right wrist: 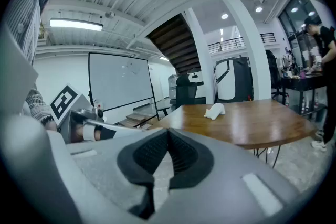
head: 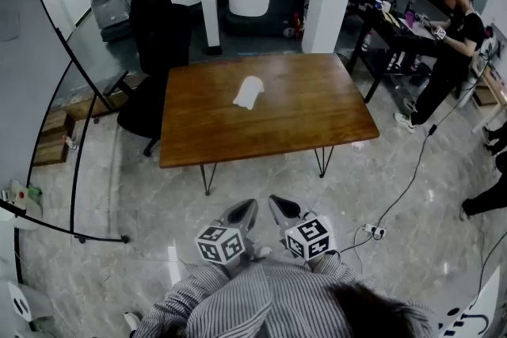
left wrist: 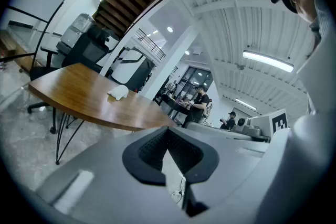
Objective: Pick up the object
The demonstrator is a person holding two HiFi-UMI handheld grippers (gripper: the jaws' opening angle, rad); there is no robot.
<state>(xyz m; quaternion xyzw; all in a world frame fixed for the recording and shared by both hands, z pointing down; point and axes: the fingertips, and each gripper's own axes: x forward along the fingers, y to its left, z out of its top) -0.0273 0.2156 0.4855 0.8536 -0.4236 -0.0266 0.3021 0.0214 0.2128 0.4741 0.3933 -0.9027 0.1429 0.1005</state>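
Note:
A small white object (head: 249, 93) lies on the wooden table (head: 317, 115), toward its far middle; it also shows as a white object (left wrist: 118, 92) in the left gripper view and a white object (right wrist: 214, 110) in the right gripper view. My left gripper (head: 243, 211) and right gripper (head: 281, 208) are held side by side close to my body, well short of the table's near edge. Both have their jaws pressed together with nothing between them. In each gripper view the dark pads (left wrist: 167, 152) (right wrist: 167, 152) meet at the tip.
A black office chair (head: 154, 103) stands at the table's left end, a whiteboard on a stand (head: 32, 99) farther left. A person (head: 451, 43) works at a desk on the right. A cable and power strip (head: 372, 232) lie on the floor at right.

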